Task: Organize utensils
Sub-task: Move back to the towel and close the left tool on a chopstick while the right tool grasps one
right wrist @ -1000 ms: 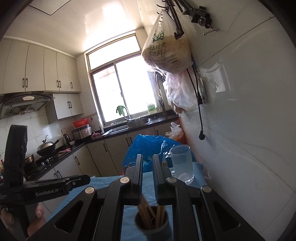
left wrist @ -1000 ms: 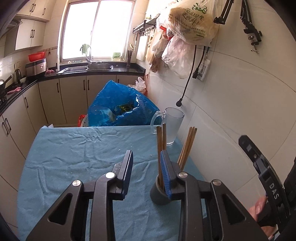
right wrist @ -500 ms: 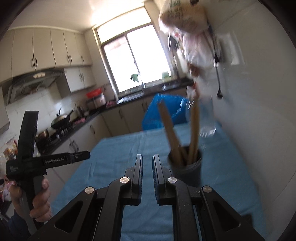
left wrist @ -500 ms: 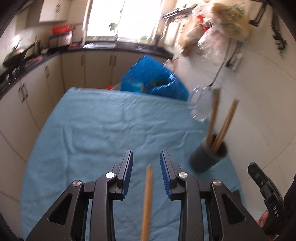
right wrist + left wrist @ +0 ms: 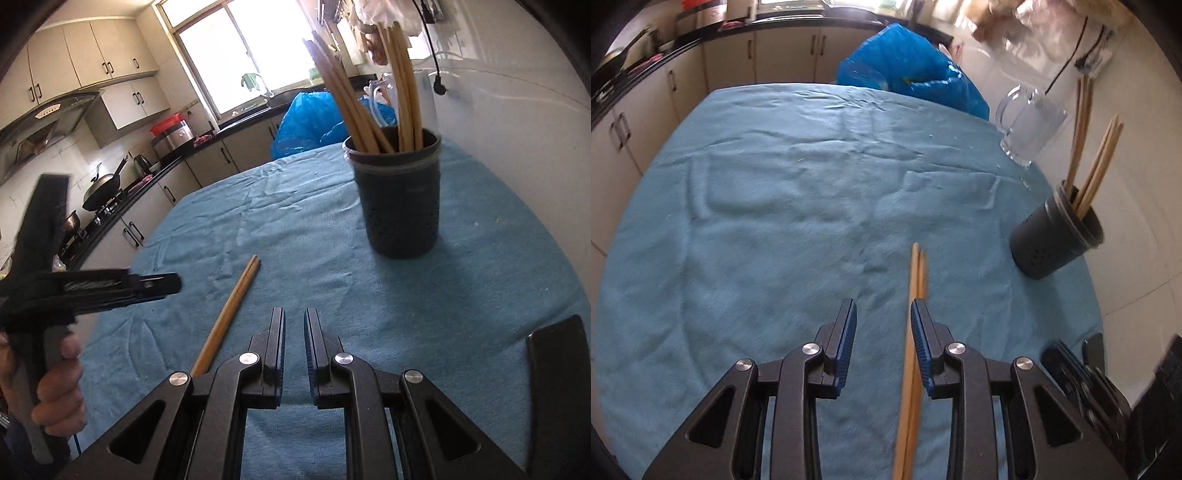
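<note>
Two wooden chopsticks (image 5: 915, 280) lie side by side on the blue cloth (image 5: 775, 206). I see them through the gap of my left gripper (image 5: 882, 325), close to its right finger; it hangs above them, open and empty. In the right wrist view the same chopsticks (image 5: 236, 299) lie left of my right gripper (image 5: 295, 328), which is shut on nothing. A dark round holder (image 5: 400, 199) with several chopsticks stands ahead of it on the right, also seen as the holder (image 5: 1056, 236) near the wall. A hand holds the left gripper (image 5: 162, 286) low over the cloth.
A glass mug (image 5: 1027, 125) stands past the holder by the tiled wall. A blue plastic bag (image 5: 912, 77) bulges at the table's far edge. A dark flat object (image 5: 557, 387) lies at the cloth's right edge. Kitchen cabinets (image 5: 122, 99) and a stove run along the left.
Both grippers have come down toward the table and tipped downward. The loose chopsticks on the cloth have come into view. Neither gripper's jaws have changed.
</note>
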